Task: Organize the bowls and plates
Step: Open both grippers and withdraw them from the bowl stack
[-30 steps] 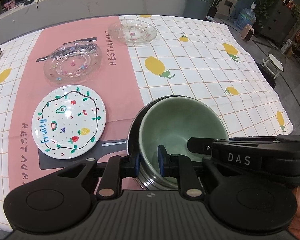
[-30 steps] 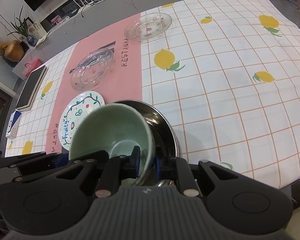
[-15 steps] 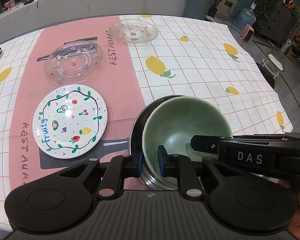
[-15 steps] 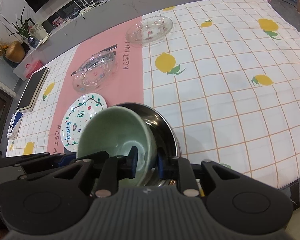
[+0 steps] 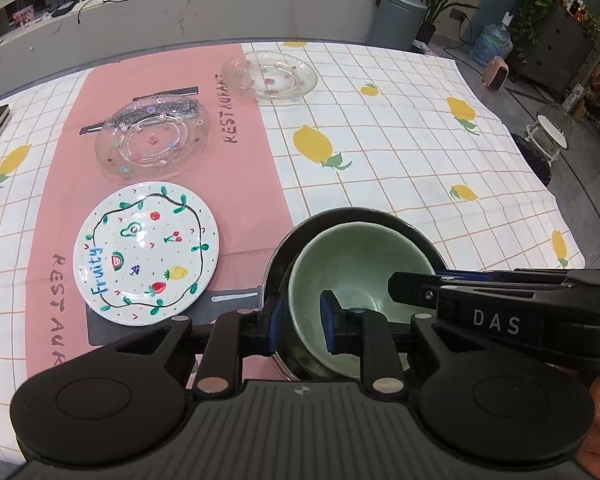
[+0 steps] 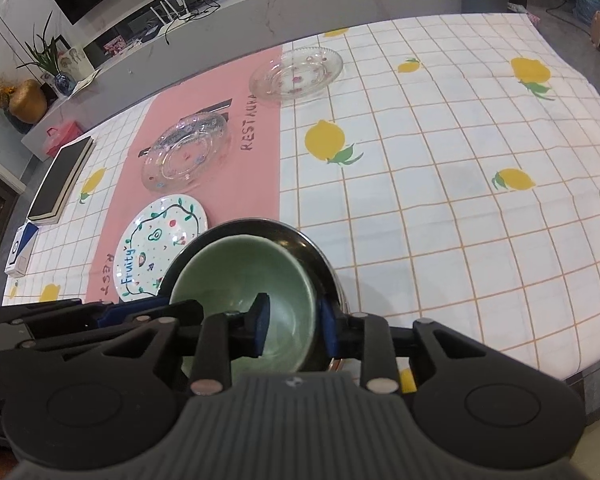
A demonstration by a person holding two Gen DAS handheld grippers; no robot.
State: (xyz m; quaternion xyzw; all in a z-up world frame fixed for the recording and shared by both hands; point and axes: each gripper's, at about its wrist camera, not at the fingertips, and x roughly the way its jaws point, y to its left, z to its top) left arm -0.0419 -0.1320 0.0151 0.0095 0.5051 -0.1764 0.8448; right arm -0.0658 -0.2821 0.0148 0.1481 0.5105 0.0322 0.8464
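Green ceramic bowl (image 5: 360,276) sits nested inside the steel bowl (image 5: 278,256) at the near edge of the surface (image 5: 400,152); that stacking step appears done. Left claw (image 5: 299,318) straddles the near rims of both bowls, its jaws having just been opening, and the pads stand clear of the rims: released. Right claw (image 6: 290,322) straddles the green bowl's near wall, its jaws likewise just opening, with a visible gap at the pads: released.

Beyond, on the pink runner (image 5: 72,208), the painted fruit plate (image 5: 146,252) lies alone. Farther on rests the larger glass plate (image 5: 152,140), and farthest the smaller glass plate (image 5: 270,76), each well apart from the others.

Judgement: bowls are gathered; the three plates remain unstacked, so roughly half the work is outstanding.
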